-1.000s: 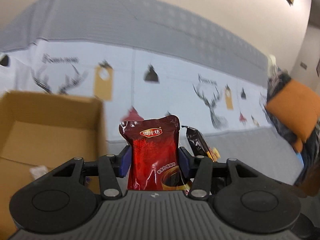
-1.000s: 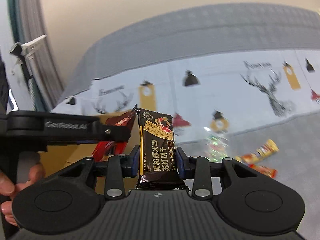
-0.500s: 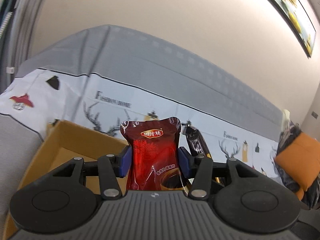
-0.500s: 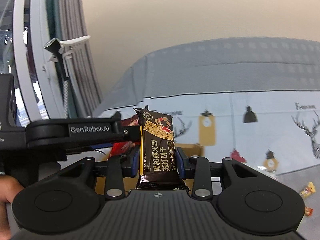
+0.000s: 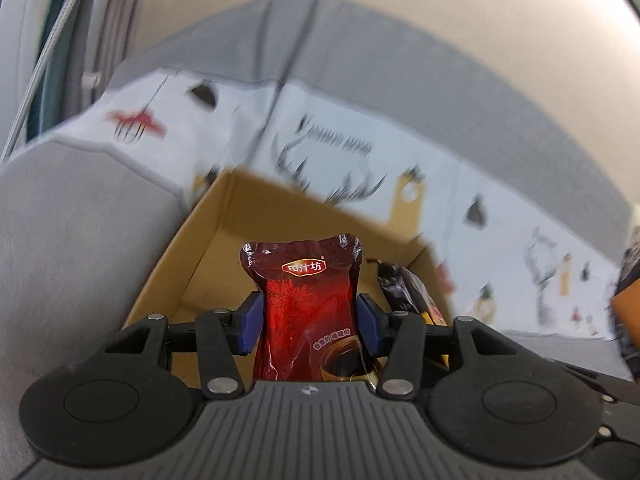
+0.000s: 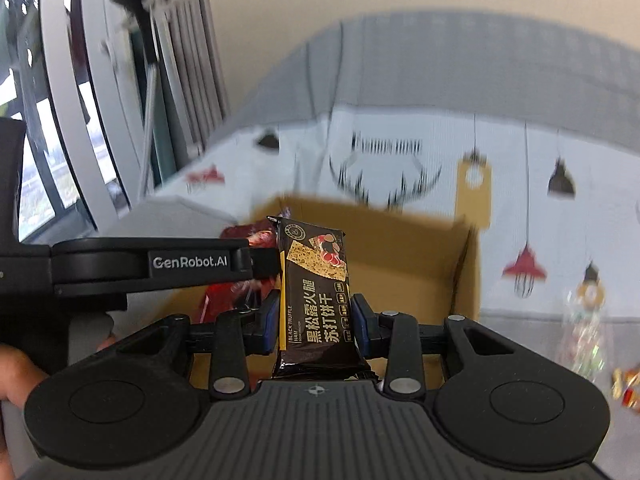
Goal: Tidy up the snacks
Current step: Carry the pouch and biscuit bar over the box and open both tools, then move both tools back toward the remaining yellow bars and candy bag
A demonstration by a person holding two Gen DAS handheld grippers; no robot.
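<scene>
Grey sofa with deer-print cover (image 5: 340,152); open cardboard box (image 5: 208,248) on the seat. Left hand-held gripper (image 5: 308,320) clamps red pouch (image 5: 308,292) upright above the box. Right hand-held gripper (image 6: 314,320) grips black cracker bar (image 6: 316,292), also over the box. Neither released yet. Loose snacks (image 6: 584,344) remain on the seat at right: task looks partway done.

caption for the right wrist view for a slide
Right gripper holds a black cracker packet upright before an open cardboard box.
</scene>
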